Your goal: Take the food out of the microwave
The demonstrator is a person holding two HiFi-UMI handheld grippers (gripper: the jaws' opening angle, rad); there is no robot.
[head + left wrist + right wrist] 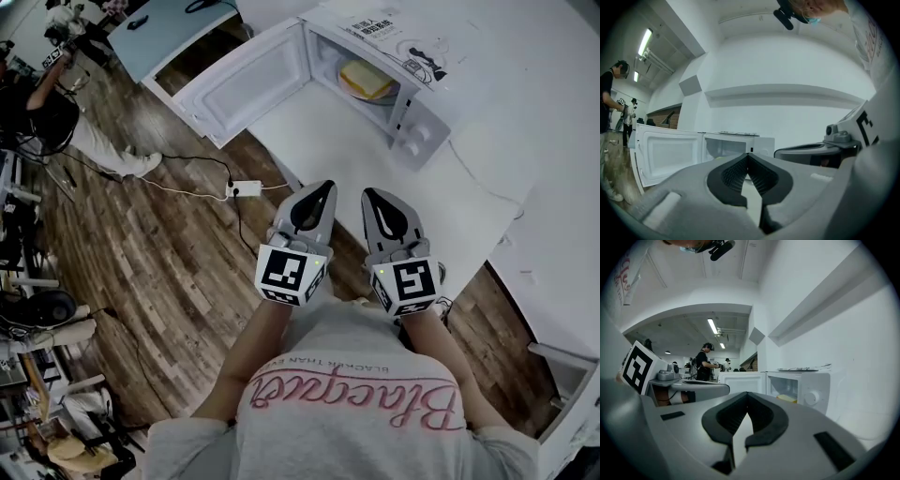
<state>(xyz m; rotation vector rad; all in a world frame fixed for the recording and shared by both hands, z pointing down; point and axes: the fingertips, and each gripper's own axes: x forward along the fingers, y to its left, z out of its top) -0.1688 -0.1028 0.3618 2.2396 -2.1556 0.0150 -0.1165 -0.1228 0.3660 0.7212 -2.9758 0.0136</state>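
A white microwave (412, 103) stands on the white counter (337, 131) with its door (246, 80) swung wide open to the left. Inside lies yellow food on a plate (367, 81), also visible as the yellow food (787, 398) in the right gripper view. My left gripper (323, 187) and right gripper (372, 195) hover side by side over the counter's near edge, short of the microwave, both shut with nothing between the jaws. In the left gripper view the left gripper (748, 155) points toward the open microwave (736, 147). The right gripper (747, 394) points level toward the microwave (799, 390).
A booklet and cable (398, 42) lie on top of the microwave. A power strip (246, 188) with cords lies on the wooden floor (141, 253) to the left. A person (47, 112) stands far left. A white cabinet (562, 234) runs along the right.
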